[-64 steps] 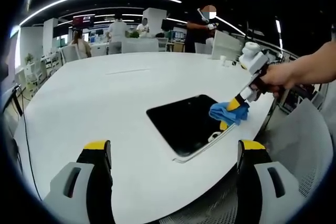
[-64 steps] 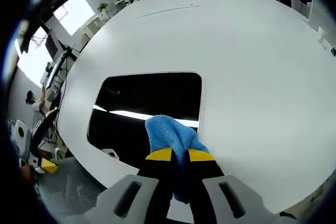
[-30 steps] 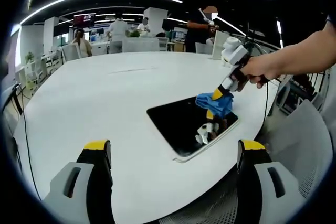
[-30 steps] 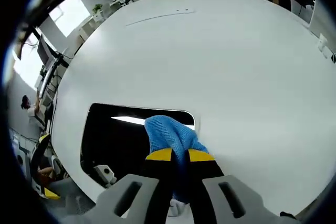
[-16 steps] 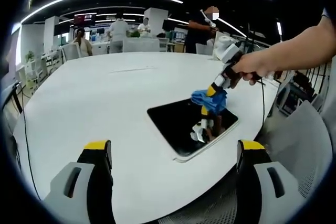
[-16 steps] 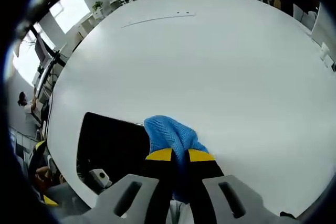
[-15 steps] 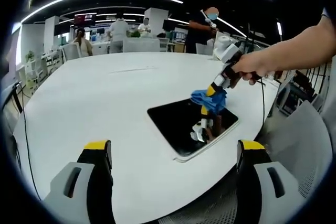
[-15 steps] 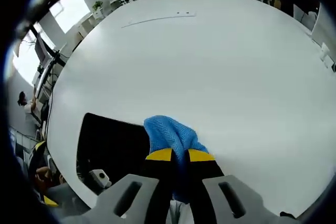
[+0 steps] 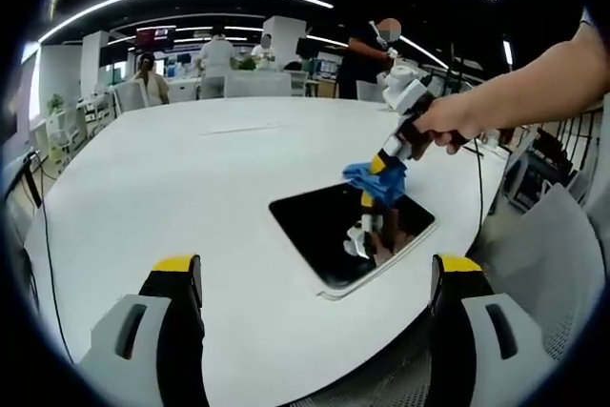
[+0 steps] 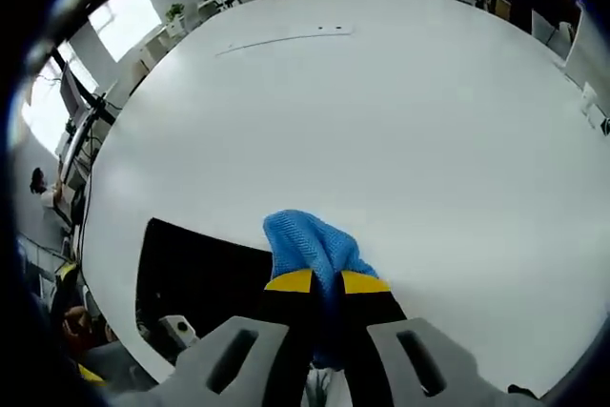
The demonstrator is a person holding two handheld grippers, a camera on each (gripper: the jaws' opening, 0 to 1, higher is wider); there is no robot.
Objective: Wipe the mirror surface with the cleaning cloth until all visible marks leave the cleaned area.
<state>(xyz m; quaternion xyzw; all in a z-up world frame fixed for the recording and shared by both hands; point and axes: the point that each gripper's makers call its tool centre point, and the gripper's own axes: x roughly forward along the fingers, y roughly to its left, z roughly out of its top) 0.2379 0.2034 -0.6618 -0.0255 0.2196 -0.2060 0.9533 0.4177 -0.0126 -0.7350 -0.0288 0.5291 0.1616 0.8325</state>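
Note:
A dark rectangular mirror lies flat on the white table near its right edge. My right gripper, held by a hand, is shut on a blue cleaning cloth at the mirror's far edge. In the right gripper view the cloth bulges out from between the shut yellow-tipped jaws of the right gripper, with the mirror to its left. My left gripper stands open near the table's front, well short of the mirror, with nothing between its fingers.
The table is large, white and round-edged. Grey mesh chairs stand at the right past the table's edge. People and desks are far behind the table.
The right gripper has carried the cloth across the mirror toward its far edge. The left gripper has not moved.

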